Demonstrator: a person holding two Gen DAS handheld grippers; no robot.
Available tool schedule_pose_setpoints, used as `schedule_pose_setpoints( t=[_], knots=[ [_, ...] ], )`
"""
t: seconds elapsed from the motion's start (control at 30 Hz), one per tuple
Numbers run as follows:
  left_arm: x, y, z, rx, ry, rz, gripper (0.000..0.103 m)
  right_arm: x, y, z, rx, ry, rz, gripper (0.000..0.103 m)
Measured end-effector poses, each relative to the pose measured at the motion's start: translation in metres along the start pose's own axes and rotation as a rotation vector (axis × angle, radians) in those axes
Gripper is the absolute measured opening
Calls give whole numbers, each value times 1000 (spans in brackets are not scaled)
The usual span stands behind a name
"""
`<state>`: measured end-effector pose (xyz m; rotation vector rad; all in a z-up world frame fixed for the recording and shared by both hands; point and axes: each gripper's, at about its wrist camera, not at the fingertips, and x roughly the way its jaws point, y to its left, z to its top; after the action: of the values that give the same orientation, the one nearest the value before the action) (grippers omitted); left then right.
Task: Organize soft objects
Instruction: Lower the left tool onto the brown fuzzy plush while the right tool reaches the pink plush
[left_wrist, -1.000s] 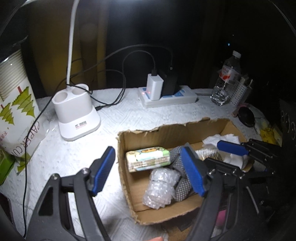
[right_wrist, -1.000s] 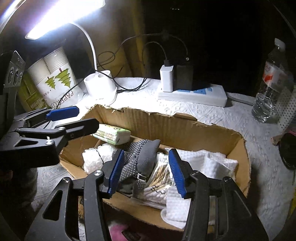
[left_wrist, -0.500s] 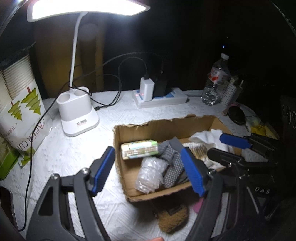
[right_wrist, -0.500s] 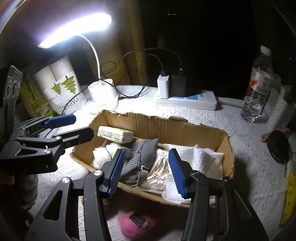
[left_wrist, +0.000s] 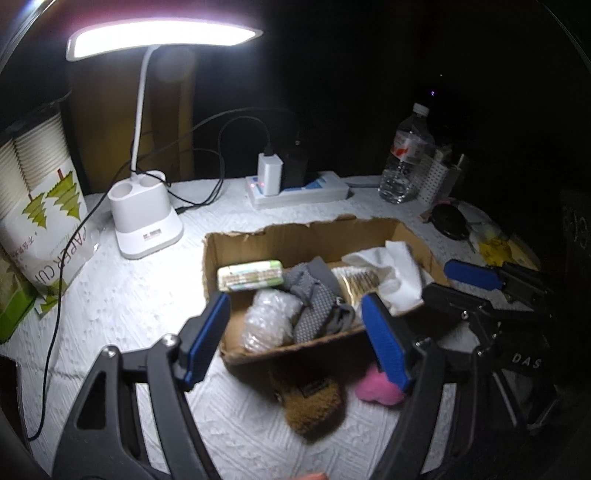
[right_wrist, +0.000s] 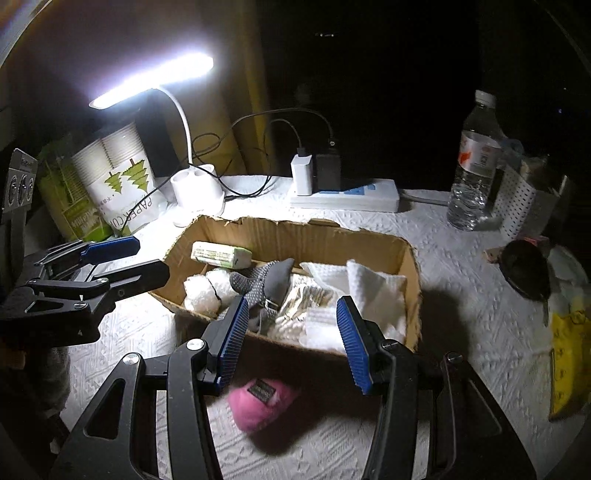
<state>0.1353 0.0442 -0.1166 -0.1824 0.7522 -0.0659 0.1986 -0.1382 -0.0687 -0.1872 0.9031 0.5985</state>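
Note:
A torn cardboard box (left_wrist: 236, 243) (right_wrist: 412, 266) on the white tablecloth holds a green tissue pack (left_wrist: 250, 275), bubble wrap (left_wrist: 269, 321), a grey dotted sock (left_wrist: 314, 314) (right_wrist: 266, 280), a cotton swab pack (right_wrist: 299, 306) and white cloths (right_wrist: 373, 288). A brown fuzzy sock (left_wrist: 314, 406) and a pink fuzzy sock (left_wrist: 376, 386) (right_wrist: 258, 402) lie on the table in front of the box. My left gripper (left_wrist: 295, 339) is open and empty above the box's near wall. My right gripper (right_wrist: 290, 339) is open and empty above the pink sock.
A lit white desk lamp (left_wrist: 146, 229) stands at the back left beside a pack of paper cups (left_wrist: 40, 221). A power strip (left_wrist: 299, 190) with chargers, a water bottle (left_wrist: 406, 162), a white perforated holder (right_wrist: 517, 206) and a black round item (right_wrist: 526, 269) are behind and right.
Both grippers have pulled back and up from the box. The brown and pink socks in front of the box have come into view. Both stay open.

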Motion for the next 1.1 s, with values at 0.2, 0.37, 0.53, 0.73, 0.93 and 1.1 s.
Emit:
schedule_pose_setpoints(
  t=[0.2,0.37,0.53,0.73,0.93,1.1],
  knots=[
    [-5,-7,-13,0,16,-6,75,-8,-1,-13,9,5,-4,53],
    [-9,-11,-22,-2,23,-8,75,-12,0,-24,9,17,-4,53],
    [-10,-12,-29,-6,31,-5,75,-13,-3,-33,21,25,0,53],
    [-7,-14,-44,-9,60,0,75,-6,-4,-45,33,45,12,53],
    [2,-13,-60,-25,99,13,75,7,-2,-58,44,81,37,53],
    [10,-11,-68,-41,129,11,75,16,-1,-65,39,107,46,53]
  ],
)
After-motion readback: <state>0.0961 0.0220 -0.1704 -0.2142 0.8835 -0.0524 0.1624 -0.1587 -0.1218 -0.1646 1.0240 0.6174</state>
